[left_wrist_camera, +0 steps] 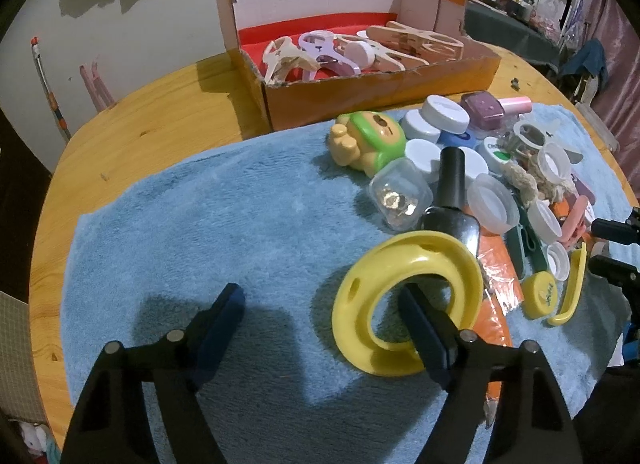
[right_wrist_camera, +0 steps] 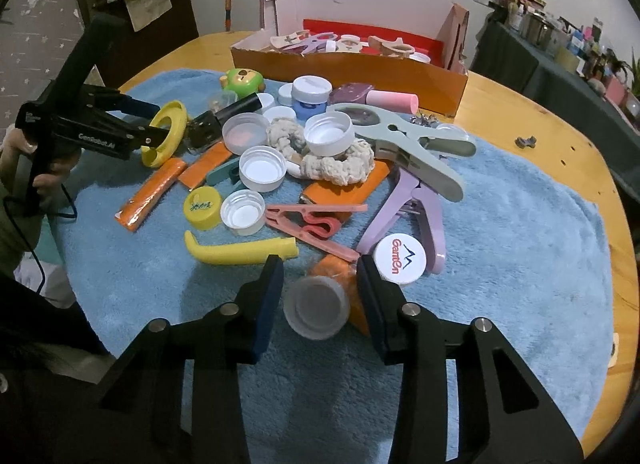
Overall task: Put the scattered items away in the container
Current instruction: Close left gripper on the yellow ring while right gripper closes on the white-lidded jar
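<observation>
A yellow plastic ring (left_wrist_camera: 404,296) lies on the blue towel (left_wrist_camera: 224,224). My left gripper (left_wrist_camera: 324,304) is open; its right finger reaches through the ring's hole, its left finger is outside. The ring also shows in the right wrist view (right_wrist_camera: 168,132), on the left gripper (right_wrist_camera: 148,120). My right gripper (right_wrist_camera: 318,276) is open around a translucent cap (right_wrist_camera: 316,308) that lies on its side. The orange cardboard box (left_wrist_camera: 380,84) holds several wooden and lilac clips; it also shows at the far side in the right wrist view (right_wrist_camera: 348,64).
A pile of caps, clips, nail polish bottles, orange packets, a rope ring (right_wrist_camera: 332,160) and a green toy (left_wrist_camera: 372,136) covers the towel. A yellow curved piece (right_wrist_camera: 240,252) lies left of my right gripper. The round wooden table (left_wrist_camera: 140,136) ends near the towel.
</observation>
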`<action>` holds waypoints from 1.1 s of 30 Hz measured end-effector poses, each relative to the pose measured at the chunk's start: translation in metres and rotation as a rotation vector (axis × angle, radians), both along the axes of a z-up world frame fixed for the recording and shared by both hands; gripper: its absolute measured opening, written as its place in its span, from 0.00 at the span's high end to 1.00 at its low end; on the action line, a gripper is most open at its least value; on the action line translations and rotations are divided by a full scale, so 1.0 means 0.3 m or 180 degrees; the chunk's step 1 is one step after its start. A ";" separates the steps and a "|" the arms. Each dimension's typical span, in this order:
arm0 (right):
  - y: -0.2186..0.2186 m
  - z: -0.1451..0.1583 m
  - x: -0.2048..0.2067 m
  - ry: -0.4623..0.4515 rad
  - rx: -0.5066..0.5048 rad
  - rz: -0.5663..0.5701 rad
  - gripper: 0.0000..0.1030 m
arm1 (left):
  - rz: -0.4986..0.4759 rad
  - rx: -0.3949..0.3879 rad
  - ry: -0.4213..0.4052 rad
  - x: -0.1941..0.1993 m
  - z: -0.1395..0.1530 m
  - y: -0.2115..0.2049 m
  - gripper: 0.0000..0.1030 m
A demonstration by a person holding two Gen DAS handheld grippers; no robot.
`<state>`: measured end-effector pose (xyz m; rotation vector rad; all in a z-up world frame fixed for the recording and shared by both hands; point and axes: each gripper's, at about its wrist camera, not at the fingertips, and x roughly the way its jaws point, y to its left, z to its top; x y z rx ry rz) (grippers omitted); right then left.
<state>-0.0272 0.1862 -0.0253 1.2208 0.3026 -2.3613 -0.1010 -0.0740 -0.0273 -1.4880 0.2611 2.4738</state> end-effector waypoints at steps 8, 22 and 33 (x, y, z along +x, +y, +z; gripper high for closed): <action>0.004 0.002 0.029 0.0076 0.0069 0.0055 0.68 | -0.0017 0.0016 0.0003 0.001 0.004 0.007 0.28; 0.005 -0.010 0.078 0.0172 0.0246 0.0112 0.69 | -0.0038 0.0086 -0.0007 0.004 0.010 0.016 0.44; 0.028 0.007 0.086 0.0171 0.0098 0.0057 0.69 | -0.0053 0.0209 -0.0005 0.010 0.018 0.019 0.68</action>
